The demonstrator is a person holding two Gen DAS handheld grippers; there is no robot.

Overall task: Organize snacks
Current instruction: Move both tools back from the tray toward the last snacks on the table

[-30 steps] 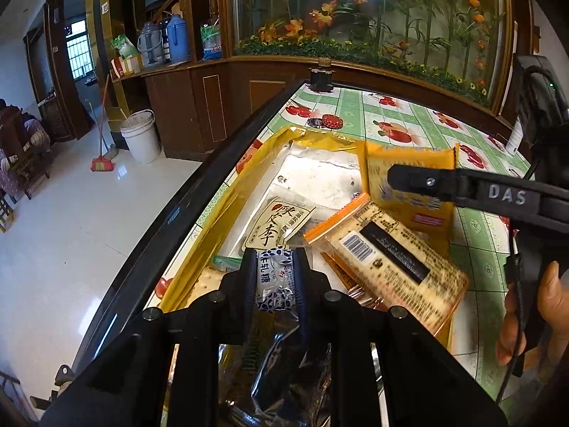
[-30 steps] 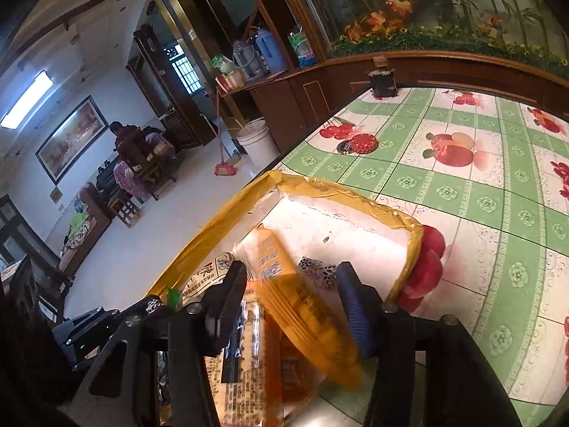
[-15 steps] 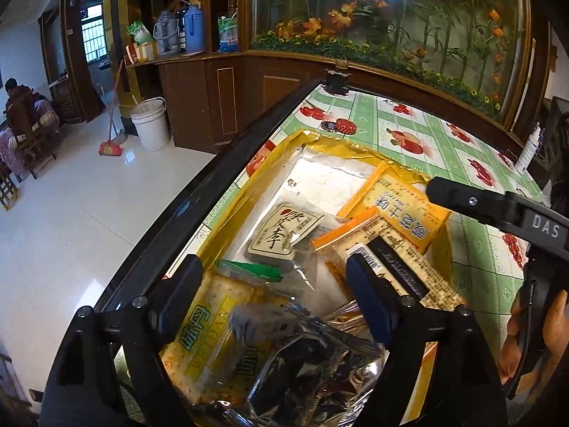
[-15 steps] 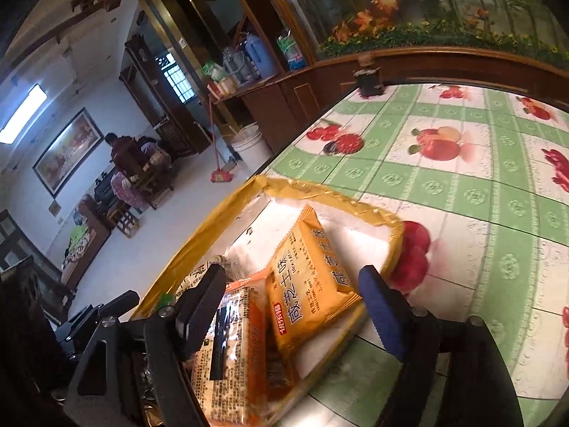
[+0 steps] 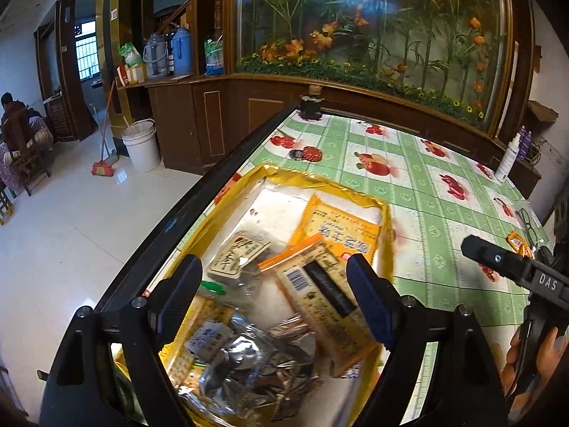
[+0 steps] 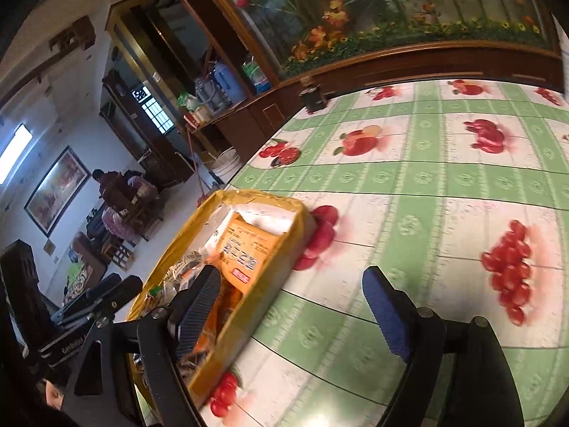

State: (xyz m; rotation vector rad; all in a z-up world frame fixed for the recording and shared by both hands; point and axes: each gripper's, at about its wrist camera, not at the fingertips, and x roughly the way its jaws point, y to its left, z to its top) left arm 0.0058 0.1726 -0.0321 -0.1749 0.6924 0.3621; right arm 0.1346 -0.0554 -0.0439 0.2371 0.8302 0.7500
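Note:
A yellow-rimmed tray [image 5: 322, 180] on the table holds several snack packets: an orange packet [image 5: 341, 229], a cracker pack with a barcode [image 5: 320, 291], a beige packet with black characters [image 5: 236, 258] and silver foil bags [image 5: 256, 366]. My left gripper [image 5: 274, 284] is open and empty above the tray. My right gripper [image 6: 295, 306] is open and empty, right of the tray [image 6: 249, 299] over the tablecloth. The orange packet [image 6: 245, 249] lies in the tray's far end. The right gripper's body [image 5: 512, 267] shows in the left wrist view.
The table has a green and white fruit-print cloth [image 6: 426, 185]. A small orange packet [image 5: 517, 242] and glasses [image 5: 530, 220] lie at its right side. A spray bottle [image 5: 508, 160] stands at the far right, a dark jar [image 5: 311, 105] at the far edge.
Both grippers opened and let go of their packets, the left a silver bag, the right the orange packet. Both then drew back, the right one moving right off the tray.

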